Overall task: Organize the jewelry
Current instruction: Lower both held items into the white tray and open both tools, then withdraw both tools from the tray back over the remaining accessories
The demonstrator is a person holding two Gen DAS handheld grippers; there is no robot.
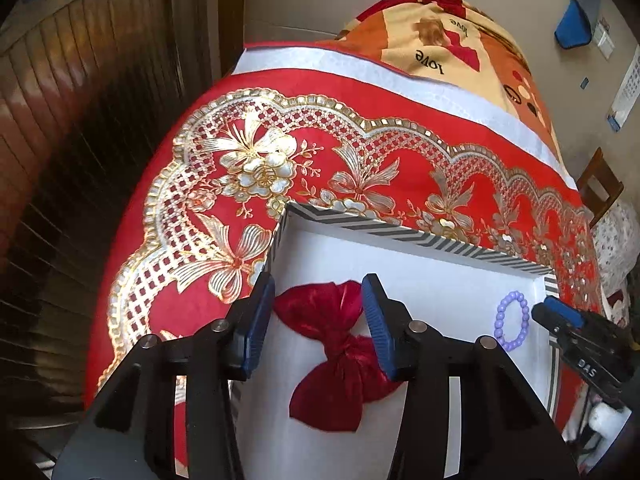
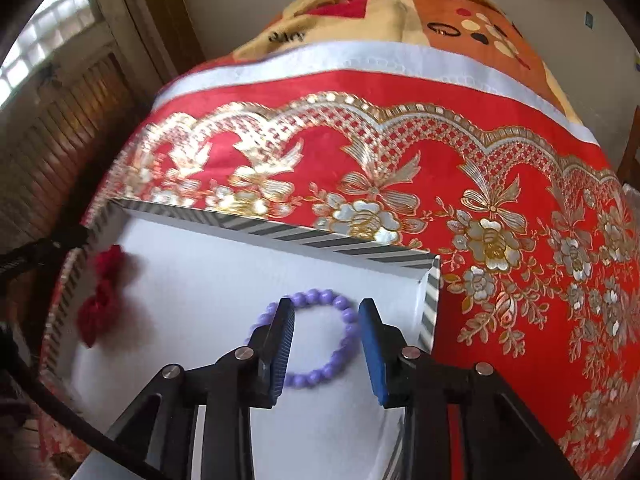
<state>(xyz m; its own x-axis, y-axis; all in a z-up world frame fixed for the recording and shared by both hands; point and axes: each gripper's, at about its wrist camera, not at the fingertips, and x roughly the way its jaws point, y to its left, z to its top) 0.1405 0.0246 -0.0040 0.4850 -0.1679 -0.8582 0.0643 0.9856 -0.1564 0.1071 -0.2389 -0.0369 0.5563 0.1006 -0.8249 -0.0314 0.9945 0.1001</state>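
Note:
A white shallow box with a black-and-white striped rim [image 1: 400, 232] sits on the red cloth. A dark red velvet bow [image 1: 340, 360] lies on the box floor. My left gripper [image 1: 318, 284] stands open over it, its blue pads on either side of the bow's upper lobe without pressing on it. A purple bead bracelet [image 2: 344, 344] lies flat near the box's right wall [image 2: 430, 300]. My right gripper [image 2: 326, 304] hangs open above it, and the left finger hides part of the ring. The bracelet [image 1: 512, 320] and the right gripper's tip [image 1: 556, 312] also show in the left wrist view.
The box rests on a red tablecloth with gold floral lace print [image 1: 260, 152]. A patterned blanket [image 1: 440, 40] lies beyond a white band at the far edge. A wooden slatted door [image 1: 80, 100] stands on the left and a wooden chair [image 1: 600, 188] on the right.

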